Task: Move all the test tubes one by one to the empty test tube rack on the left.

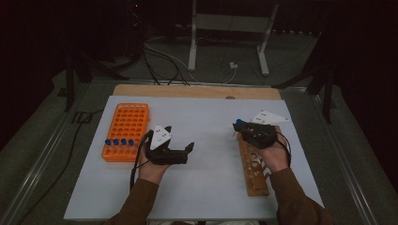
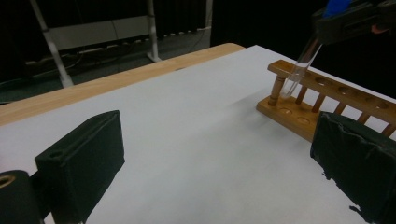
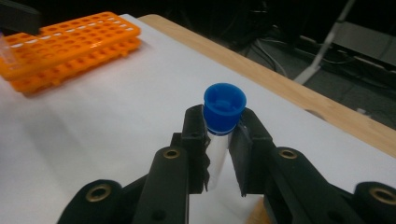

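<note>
My right gripper (image 1: 240, 126) (image 3: 218, 140) is shut on a clear test tube (image 3: 217, 158) just under its blue cap (image 3: 225, 105). In the left gripper view that tube (image 2: 302, 66) hangs tilted, its lower end just above the far end of the wooden tube rack (image 2: 322, 105) (image 1: 253, 171). My left gripper (image 1: 189, 148) (image 2: 219, 156) is near the middle of the white sheet and points right towards the wooden rack. Its jaws are wide open with nothing between them. An orange tube rack (image 1: 126, 127) (image 3: 70, 44) lies at the left, with several blue-capped tubes (image 1: 118, 141) in its front row.
The white sheet (image 1: 206, 117) covers a wooden tabletop, whose bare strip (image 1: 197, 91) shows at the far edge. Beyond the table are a metal stand (image 1: 230, 33) and cables (image 1: 159, 58) on the floor. A black cable (image 1: 136, 164) trails from the left gripper.
</note>
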The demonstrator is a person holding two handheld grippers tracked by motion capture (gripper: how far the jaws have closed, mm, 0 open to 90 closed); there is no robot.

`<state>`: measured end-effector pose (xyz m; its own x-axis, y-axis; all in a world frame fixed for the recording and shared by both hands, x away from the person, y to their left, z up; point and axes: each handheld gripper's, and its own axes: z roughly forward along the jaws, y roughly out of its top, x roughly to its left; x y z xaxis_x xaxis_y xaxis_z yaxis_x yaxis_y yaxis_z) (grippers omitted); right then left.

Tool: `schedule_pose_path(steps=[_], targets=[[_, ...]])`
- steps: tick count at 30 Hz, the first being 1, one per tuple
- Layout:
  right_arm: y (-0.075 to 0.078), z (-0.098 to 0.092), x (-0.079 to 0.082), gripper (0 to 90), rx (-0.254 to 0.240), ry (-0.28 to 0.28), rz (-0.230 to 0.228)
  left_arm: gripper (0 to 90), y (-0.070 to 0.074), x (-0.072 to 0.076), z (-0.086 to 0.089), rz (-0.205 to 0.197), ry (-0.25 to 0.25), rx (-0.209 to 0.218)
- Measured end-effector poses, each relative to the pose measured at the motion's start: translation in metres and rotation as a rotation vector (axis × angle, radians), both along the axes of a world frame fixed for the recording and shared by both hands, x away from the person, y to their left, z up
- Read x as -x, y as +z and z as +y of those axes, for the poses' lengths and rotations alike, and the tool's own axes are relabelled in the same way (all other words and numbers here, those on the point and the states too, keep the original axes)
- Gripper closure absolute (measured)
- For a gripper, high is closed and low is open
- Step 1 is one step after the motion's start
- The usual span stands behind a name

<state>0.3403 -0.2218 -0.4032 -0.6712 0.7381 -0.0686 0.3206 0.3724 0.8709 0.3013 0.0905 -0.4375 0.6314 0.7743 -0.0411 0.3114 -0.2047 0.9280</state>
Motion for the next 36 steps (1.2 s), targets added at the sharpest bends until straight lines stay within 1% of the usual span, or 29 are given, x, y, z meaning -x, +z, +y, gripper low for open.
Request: schedule_pose_path(steps=[5, 8, 12, 13, 18, 19, 20, 21, 22, 26, 28, 30, 33, 36], targets=[[-0.001, 0.015, 0.002, 76.3, -0.007, 0.038, 0.011, 5.2, -0.003, -0.005, -0.010, 0.016, 0.003, 0.001], [-0.001, 0.021, 0.004, 76.3, -0.024, 0.058, 0.021, 5.5, -0.004, -0.007, -0.016, 0.017, -0.004, 0.000], [-0.001, 0.029, 0.005, 76.3, -0.052, 0.085, 0.046, 6.0, -0.006, -0.009, -0.027, 0.021, -0.022, -0.006], [-0.001, 0.031, 0.006, 76.3, -0.052, 0.095, 0.046, 6.1, -0.006, -0.009, -0.029, 0.022, -0.031, -0.002], [-0.002, 0.042, 0.010, 76.3, -0.044, 0.126, 0.053, 8.5, -0.008, -0.010, -0.043, 0.018, -0.045, -0.017], [-0.002, 0.044, 0.010, 76.3, -0.043, 0.133, 0.053, 10.5, -0.008, -0.010, -0.045, 0.016, -0.049, -0.021], [-0.002, 0.046, 0.010, 76.3, -0.044, 0.137, 0.055, 14.4, -0.009, -0.010, -0.047, 0.015, -0.056, -0.017], [-0.002, 0.048, 0.011, 76.3, -0.046, 0.141, 0.055, 17.7, -0.009, -0.010, -0.049, 0.012, -0.059, -0.022], [-0.002, 0.049, 0.011, 76.3, -0.046, 0.144, 0.060, 18.5, -0.010, -0.010, -0.051, 0.011, -0.064, -0.027], [-0.003, 0.054, 0.012, 76.3, -0.051, 0.157, 0.065, 36.2, -0.012, -0.010, -0.059, 0.005, -0.093, -0.035], [-0.003, 0.055, 0.012, 76.3, -0.053, 0.161, 0.068, 44.0, -0.013, -0.010, -0.062, 0.004, -0.097, -0.040], [-0.003, 0.055, 0.012, 76.3, -0.062, 0.165, 0.073, 49.9, -0.015, -0.011, -0.064, 0.007, -0.102, -0.034], [-0.004, 0.054, 0.012, 76.3, -0.072, 0.171, 0.081, 58.2, -0.016, -0.011, -0.068, 0.007, -0.107, -0.040], [-0.004, 0.054, 0.012, 76.3, -0.076, 0.176, 0.086, 66.7, -0.017, -0.010, -0.070, 0.005, -0.122, -0.038]])
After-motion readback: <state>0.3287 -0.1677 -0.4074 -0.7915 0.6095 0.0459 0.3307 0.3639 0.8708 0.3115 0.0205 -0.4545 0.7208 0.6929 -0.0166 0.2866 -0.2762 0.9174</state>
